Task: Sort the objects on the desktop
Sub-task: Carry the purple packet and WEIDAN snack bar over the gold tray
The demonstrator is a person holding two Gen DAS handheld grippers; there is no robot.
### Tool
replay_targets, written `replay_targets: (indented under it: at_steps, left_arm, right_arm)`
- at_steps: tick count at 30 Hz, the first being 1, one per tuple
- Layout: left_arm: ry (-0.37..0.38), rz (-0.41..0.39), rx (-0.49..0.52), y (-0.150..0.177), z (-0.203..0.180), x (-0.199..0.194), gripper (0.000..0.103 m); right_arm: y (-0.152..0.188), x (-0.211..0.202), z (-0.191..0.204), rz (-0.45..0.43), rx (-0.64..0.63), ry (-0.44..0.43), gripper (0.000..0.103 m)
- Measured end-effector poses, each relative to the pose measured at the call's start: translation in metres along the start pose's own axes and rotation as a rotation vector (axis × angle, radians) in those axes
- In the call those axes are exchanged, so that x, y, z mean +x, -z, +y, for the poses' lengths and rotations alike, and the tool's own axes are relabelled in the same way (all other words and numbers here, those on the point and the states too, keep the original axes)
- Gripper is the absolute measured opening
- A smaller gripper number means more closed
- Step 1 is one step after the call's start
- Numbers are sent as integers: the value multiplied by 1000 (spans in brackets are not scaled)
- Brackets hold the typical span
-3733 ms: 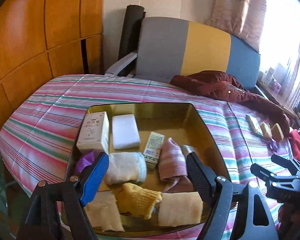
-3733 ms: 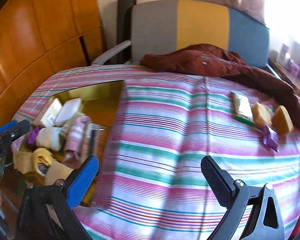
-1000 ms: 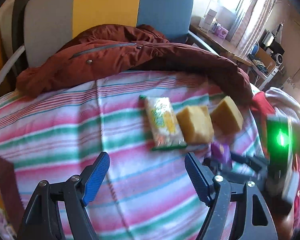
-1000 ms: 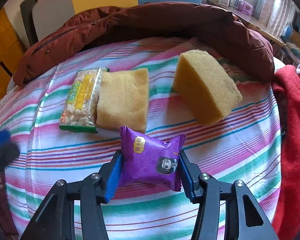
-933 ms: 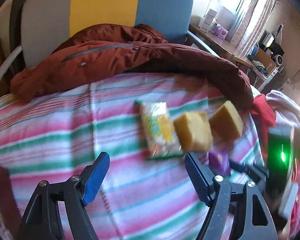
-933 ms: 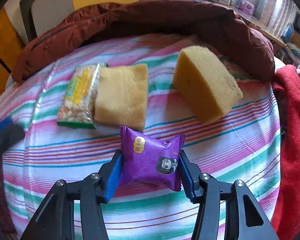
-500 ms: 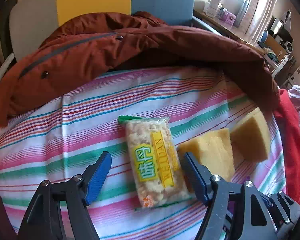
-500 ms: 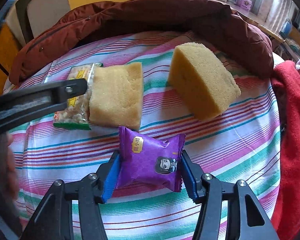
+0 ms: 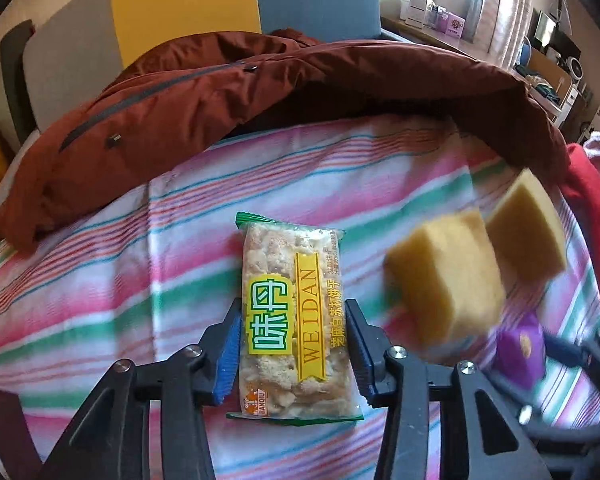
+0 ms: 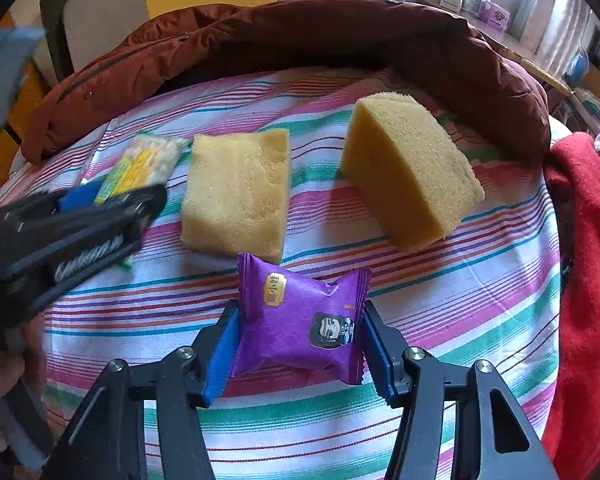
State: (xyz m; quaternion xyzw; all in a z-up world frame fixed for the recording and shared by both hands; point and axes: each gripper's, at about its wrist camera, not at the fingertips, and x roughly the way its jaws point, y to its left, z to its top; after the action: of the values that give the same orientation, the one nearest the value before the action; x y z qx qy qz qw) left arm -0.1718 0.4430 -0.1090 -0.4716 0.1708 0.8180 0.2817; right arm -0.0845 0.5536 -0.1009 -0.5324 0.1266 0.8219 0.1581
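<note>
Left hand-held gripper (image 9: 292, 354) is closing, pads pinching the cracker pack (image 9: 294, 312). Right hand-held gripper (image 10: 298, 354) grips the purple snack pouch (image 10: 300, 322) beside two sponges (image 10: 238, 194).

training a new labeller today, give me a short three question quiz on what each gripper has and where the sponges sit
1. True or false: the right gripper has its jaws on either side of the purple foil snack packet.
2. Which item sits between the closing jaws of the left gripper?
A. a yellow sponge block
B. the clear rice-cracker bar packet with green ends
C. the rust-brown jacket
3. Fill in: in the right wrist view, the flat yellow sponge block lies between the cracker packet and the ______ yellow sponge block.

Key: 1 true; 2 B; 3 wedge-shaped
</note>
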Motion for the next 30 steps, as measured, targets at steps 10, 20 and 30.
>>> replay_targets:
  at_steps: [10,20,30]
  left_arm:
    - [6,-44,-58,76,17,-51,47]
    - [3,-113,-122,110,43,-108,47]
    - [-71,-220,-162,125,79,-165,47]
  right_arm:
    - [4,-3,13,-20,-80,-56,59]
    - [15,-9,61,-59,-243,-133,59]
    - [30,-7,97,-88,-315,-183,59]
